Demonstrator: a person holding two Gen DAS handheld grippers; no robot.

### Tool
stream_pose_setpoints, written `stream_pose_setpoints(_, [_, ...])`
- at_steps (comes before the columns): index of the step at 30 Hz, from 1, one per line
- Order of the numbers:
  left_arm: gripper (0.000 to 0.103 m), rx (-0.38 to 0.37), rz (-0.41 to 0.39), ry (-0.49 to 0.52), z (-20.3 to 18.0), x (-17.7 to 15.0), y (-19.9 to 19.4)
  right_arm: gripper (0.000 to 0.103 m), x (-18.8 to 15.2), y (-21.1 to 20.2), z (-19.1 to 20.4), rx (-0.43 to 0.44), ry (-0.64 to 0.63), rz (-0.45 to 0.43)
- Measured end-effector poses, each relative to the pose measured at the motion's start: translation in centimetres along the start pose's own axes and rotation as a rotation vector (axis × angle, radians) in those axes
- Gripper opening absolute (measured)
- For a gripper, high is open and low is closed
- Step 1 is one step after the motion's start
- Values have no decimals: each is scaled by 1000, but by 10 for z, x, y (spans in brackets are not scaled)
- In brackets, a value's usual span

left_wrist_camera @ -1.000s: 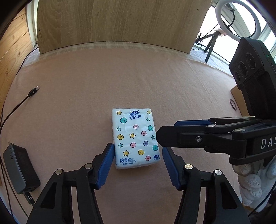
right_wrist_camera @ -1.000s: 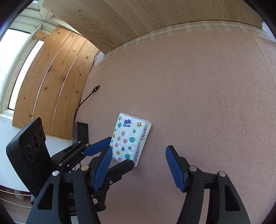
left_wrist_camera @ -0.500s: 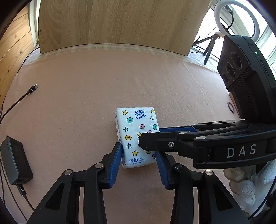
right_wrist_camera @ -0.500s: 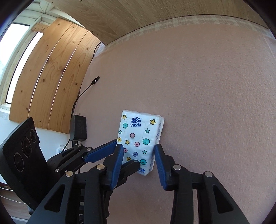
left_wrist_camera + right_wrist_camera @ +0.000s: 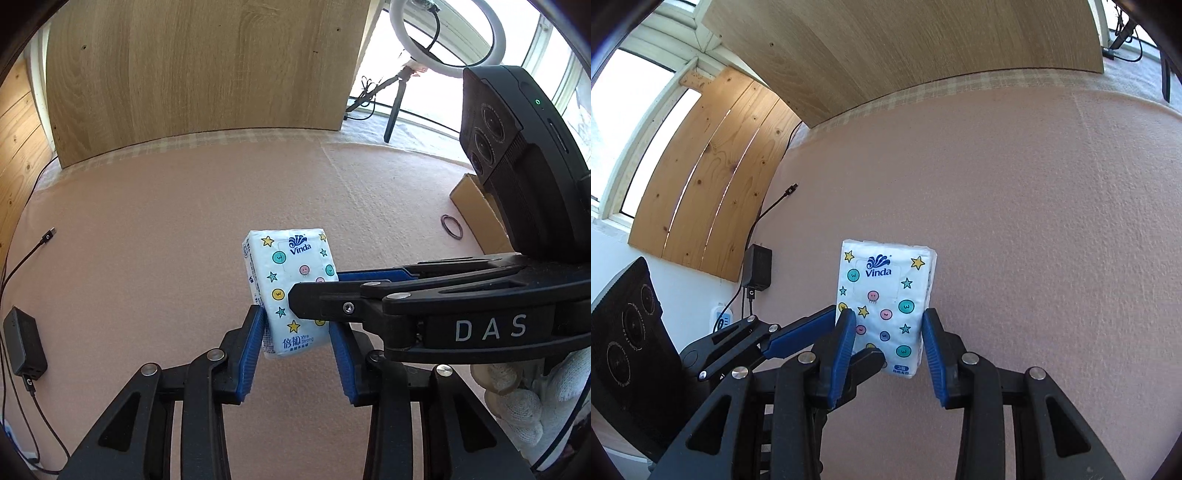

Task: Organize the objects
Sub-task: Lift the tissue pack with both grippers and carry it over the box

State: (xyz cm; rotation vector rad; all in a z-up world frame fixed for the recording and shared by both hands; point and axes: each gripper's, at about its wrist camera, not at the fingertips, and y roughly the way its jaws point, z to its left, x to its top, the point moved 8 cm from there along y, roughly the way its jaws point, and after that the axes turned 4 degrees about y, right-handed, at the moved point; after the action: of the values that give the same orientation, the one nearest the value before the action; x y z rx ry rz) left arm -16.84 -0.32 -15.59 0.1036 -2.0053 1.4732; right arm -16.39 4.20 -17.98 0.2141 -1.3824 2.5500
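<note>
Both grippers, left [image 5: 297,345] and right [image 5: 888,343], squeeze the tissue pack [image 5: 886,306] in their jaws, lifted off the bench [image 5: 1052,221]. Next, it needs a spot to go.

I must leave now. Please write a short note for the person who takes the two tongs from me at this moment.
Left tongs: shut on the tissue pack, near its lower end.
Right tongs: shut on the same pack, both sides pressed.
The pack is tilted, lifted off the pink mat.
Charger with its cable lies at the mat's left; cardboard box and a small ring at the right.
Done: pack gripped.
Left: carry it to its place and release; which place, the views do not show.
</note>
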Motion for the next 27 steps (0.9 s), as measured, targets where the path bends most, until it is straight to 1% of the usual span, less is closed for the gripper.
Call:
stream_pose_setpoints(4, [39,-27,-17,30,-41,11,-1,34,-6,-36,-20,-36,-5,-54])
stream_pose_setpoints(12, [39,-101,-39,132,-134,36,6,34,-18,-106,-69,-113,16,-163])
stream_pose_setpoints(22, [39,-199,-57,256,-254,75,36,34,-19,-191,-154,-176,95,-270])
stream_pose_setpoints(27, [39,-236,-65,297,-303,93,53,34,-15,-225,-195,-204,128,-313])
